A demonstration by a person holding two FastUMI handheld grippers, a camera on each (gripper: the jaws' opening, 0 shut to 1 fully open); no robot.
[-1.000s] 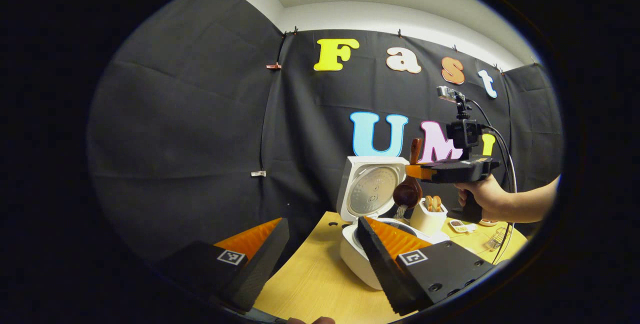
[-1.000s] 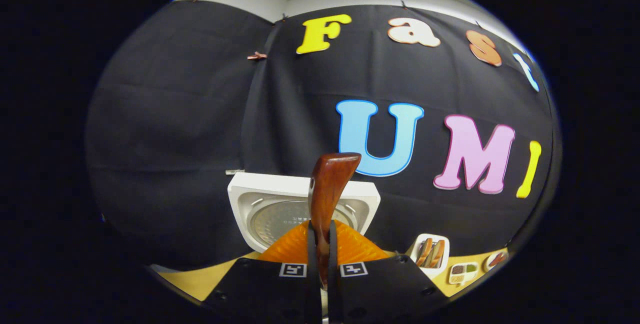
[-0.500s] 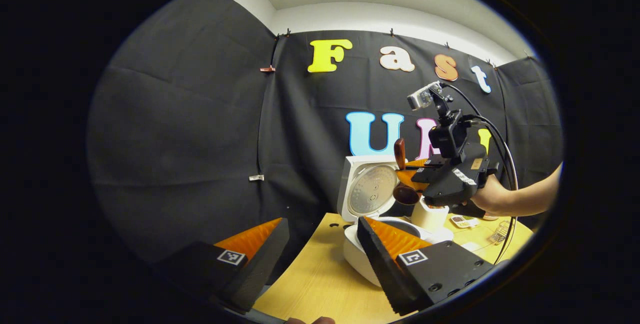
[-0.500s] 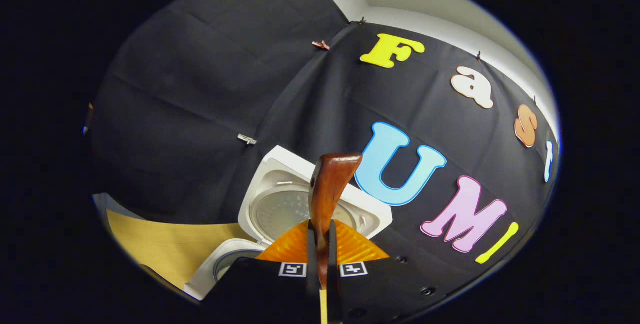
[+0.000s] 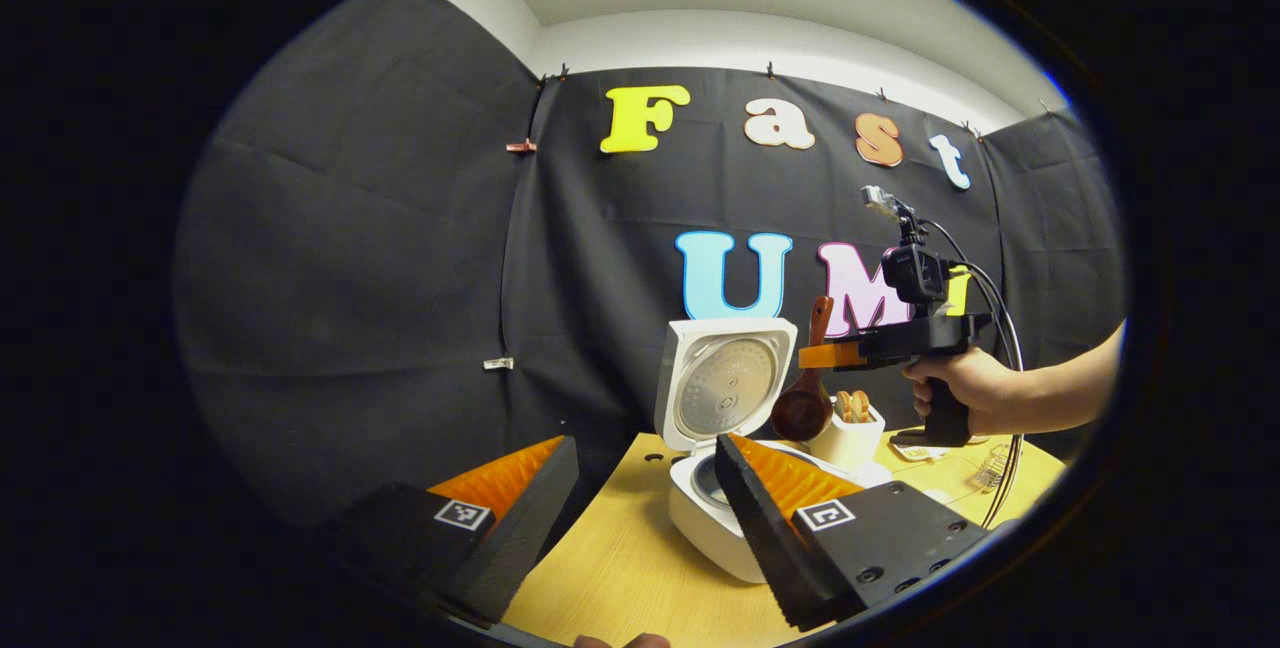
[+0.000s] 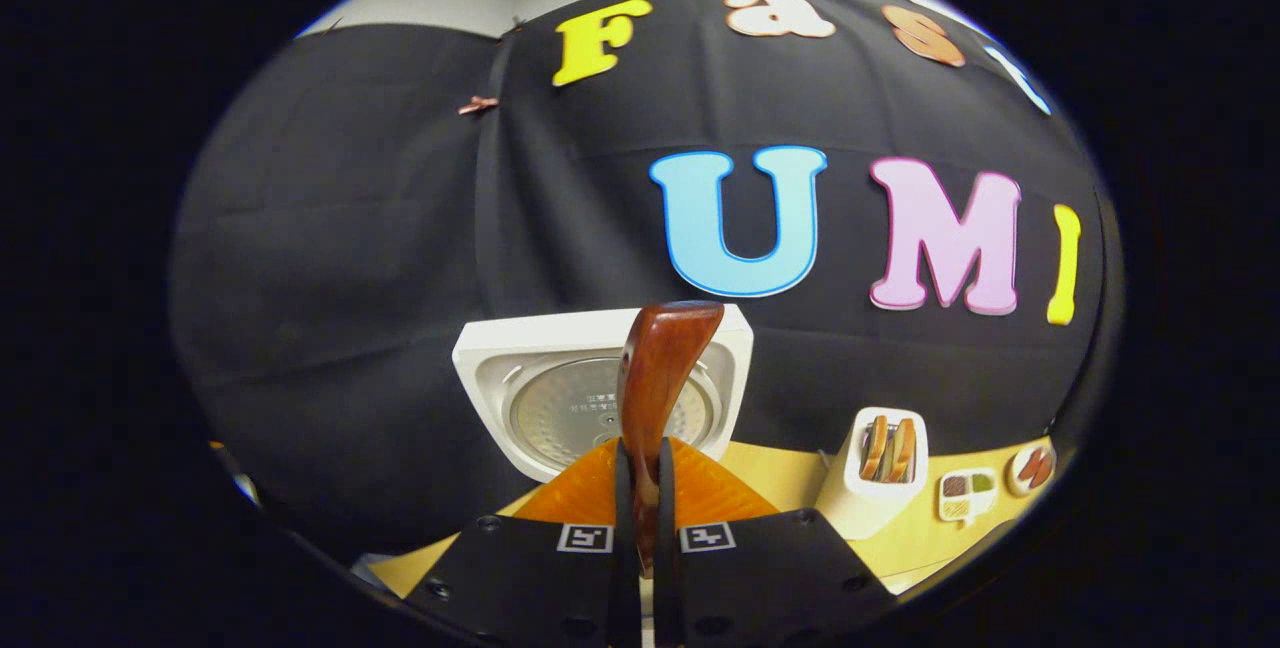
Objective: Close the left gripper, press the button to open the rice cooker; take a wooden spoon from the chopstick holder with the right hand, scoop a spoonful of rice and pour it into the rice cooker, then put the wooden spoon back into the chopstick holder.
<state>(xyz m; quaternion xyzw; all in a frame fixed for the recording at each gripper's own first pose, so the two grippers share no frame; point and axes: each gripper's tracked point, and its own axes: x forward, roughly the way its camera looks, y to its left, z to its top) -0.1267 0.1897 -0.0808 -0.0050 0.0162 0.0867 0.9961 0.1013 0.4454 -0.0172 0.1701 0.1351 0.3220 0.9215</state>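
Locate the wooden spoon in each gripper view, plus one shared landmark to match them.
Left gripper view: wooden spoon right of centre, hanging bowl-down from the right tool, between the open lid and the chopstick holder.
Right gripper view: its handle stands up at bottom centre, pinched between that tool's own fingers.
Shared landmark: the rice cooker's raised white lid.

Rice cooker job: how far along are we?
Done: the rice cooker stands with its lid up. In hand: the right tool is shut on the wooden spoon, bowl hanging beside the chopstick holder. Whether rice went in cannot be told. Left: return the spoon to the holder.
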